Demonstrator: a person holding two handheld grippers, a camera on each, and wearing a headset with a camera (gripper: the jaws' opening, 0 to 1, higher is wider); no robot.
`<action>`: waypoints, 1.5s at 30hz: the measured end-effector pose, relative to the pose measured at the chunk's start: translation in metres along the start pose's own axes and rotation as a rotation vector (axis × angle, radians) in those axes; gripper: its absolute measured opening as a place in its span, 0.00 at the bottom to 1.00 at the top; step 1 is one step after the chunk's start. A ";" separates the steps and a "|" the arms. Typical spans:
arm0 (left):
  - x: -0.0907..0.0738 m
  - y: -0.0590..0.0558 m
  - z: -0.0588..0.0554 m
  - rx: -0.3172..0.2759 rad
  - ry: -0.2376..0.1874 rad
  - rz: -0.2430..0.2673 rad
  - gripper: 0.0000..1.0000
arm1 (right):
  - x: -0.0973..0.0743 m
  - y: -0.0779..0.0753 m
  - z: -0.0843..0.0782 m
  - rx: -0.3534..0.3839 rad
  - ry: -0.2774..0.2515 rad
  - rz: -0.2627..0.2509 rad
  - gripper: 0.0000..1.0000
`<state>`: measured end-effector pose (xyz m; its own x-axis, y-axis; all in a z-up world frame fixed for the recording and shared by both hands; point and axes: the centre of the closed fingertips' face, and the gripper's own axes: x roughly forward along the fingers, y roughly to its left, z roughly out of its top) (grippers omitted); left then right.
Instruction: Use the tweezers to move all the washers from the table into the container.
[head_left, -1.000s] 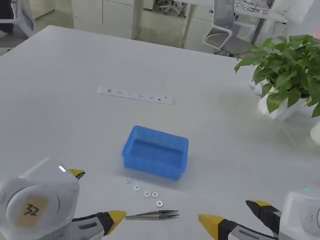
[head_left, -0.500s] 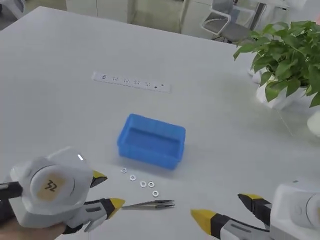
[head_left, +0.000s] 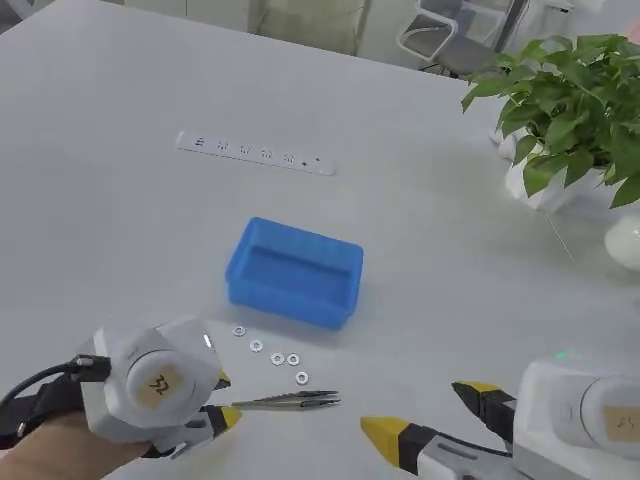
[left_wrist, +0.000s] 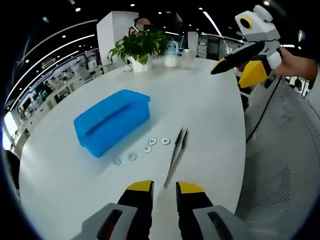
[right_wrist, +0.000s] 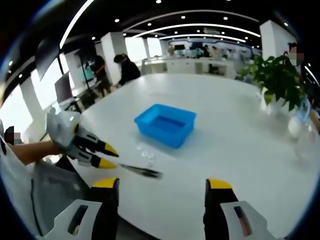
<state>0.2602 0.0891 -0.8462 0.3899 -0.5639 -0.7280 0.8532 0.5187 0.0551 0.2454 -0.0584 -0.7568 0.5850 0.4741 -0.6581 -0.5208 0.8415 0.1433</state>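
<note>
A blue container (head_left: 295, 272) (left_wrist: 112, 120) (right_wrist: 166, 123) sits mid-table. Several small washers (head_left: 277, 358) (left_wrist: 147, 149) (right_wrist: 145, 155) lie in a loose row just in front of it. Metal tweezers (head_left: 285, 401) (left_wrist: 176, 152) (right_wrist: 142, 171) lie flat on the table near the washers. My left gripper (head_left: 226, 400) (left_wrist: 165, 186) is open with a narrow gap. The tweezers' near end lies right at its yellow tips, not clamped. My right gripper (head_left: 420, 410) (right_wrist: 162, 183) is wide open and holds nothing, to the right of the tweezers' tips.
A white power strip (head_left: 255, 154) lies beyond the container. A potted plant (head_left: 565, 110) (left_wrist: 140, 47) and a white vessel (head_left: 625, 240) stand at the far right. Office chairs stand past the table's far edge.
My left gripper has come forward and its tips now reach the tweezers' end. The right gripper has shifted slightly left. The head camera has moved, shifting the whole scene.
</note>
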 end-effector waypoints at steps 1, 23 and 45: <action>0.003 0.001 -0.002 -0.004 0.010 -0.004 0.12 | 0.001 0.001 0.000 -0.003 0.004 0.005 0.68; 0.021 -0.014 -0.005 0.050 0.046 -0.081 0.00 | 0.021 0.035 -0.008 -0.127 0.049 0.100 0.59; -0.050 -0.030 0.063 0.159 -0.045 -0.076 0.00 | 0.067 0.079 -0.008 -0.419 0.105 0.258 0.29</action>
<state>0.2369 0.0619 -0.7684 0.3345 -0.6278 -0.7029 0.9234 0.3672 0.1115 0.2382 0.0372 -0.7957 0.3497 0.6066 -0.7139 -0.8577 0.5138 0.0164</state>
